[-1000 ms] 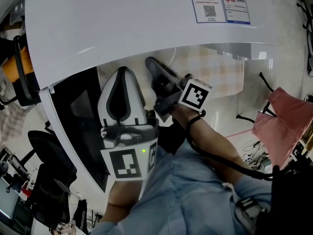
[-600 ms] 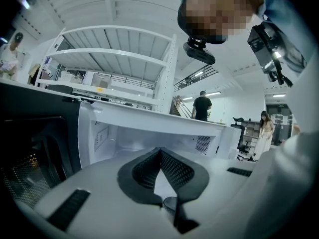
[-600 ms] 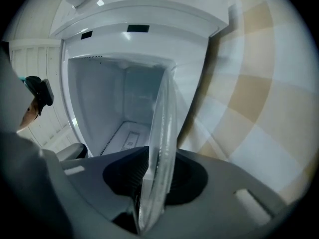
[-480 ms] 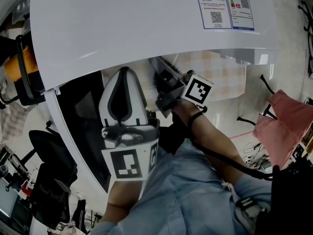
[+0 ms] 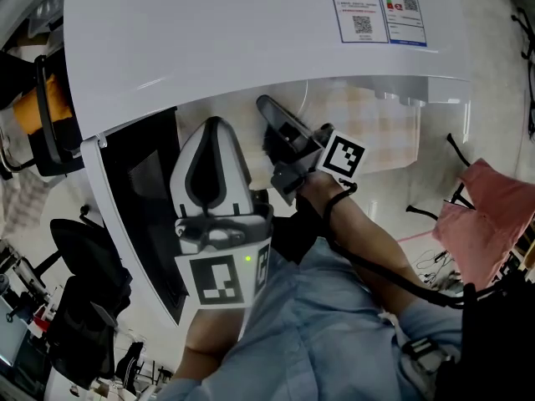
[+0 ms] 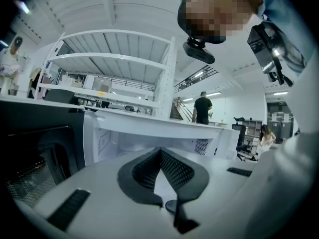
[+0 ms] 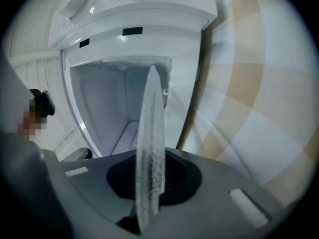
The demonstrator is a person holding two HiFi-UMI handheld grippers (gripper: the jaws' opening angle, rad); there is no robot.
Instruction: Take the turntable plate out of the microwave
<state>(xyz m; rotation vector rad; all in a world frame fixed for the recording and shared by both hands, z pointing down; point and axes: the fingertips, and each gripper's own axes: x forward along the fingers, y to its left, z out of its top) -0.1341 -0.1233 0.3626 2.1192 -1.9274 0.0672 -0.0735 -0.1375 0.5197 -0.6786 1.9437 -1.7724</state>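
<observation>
turntable plate (image 7: pixel 151 148) edge-on, pointing into microwave (image 7: pixel 99 103)

Left gripper (image 6: pixel 160 152), jaws together, before the open white microwave (image 6: pixel 209 133).

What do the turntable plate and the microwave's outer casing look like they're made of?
The turntable plate is likely glass. It is pale and translucent, and its rim, seen edge-on, has a frosted, pebbled texture. The microwave casing is smooth, glossy white with soft reflections. It is probably painted metal, though plastic can't be ruled out from the look alone.
</observation>
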